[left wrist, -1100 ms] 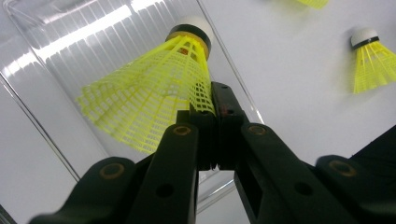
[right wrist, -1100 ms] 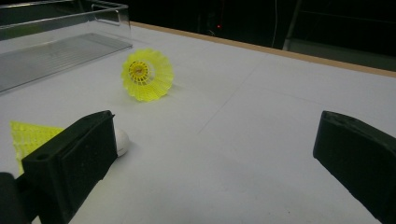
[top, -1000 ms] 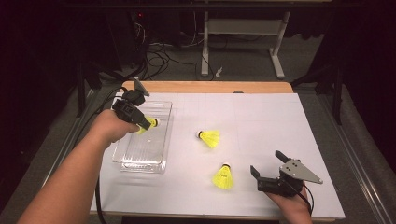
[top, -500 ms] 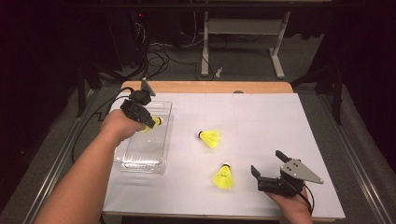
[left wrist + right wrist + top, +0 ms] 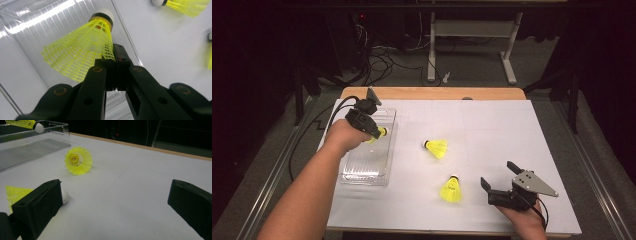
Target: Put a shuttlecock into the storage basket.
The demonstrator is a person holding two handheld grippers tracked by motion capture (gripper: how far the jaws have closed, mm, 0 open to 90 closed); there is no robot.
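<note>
Over the clear plastic tray (image 5: 364,172) at the left of the white worktop (image 5: 492,130) we hold the left gripper (image 5: 371,131), its jaws pinched tight on the edge of a yellow shuttlecock (image 5: 82,48); in the left gripper view the pads meet on the mesh skirt, with the cork tip pointing away and the ribbed tray floor right behind it. We judge this as the placing step: one shuttlecock is being carried down into the tray, and two more wait on the worktop. One of them, the middle shuttlecock (image 5: 436,148), lies on its side near the centre, apart from the tray; the near shuttlecock (image 5: 451,189) lies closer to us, just beside the right gripper (image 5: 501,180). What the next move calls for, as we see it, is to bring the held shuttlecock low over the tray floor, keep it inside the tray walls, and then part the jaws so it drops in without bouncing out; we cannot tell whether it already touches the floor. Our right gripper rests low at the near right of the worktop with its jaws spread wide and nothing between them; in the right gripper view the near shuttlecock shows its white tip just past one jaw, so it looks well placed to take that one next.
</note>
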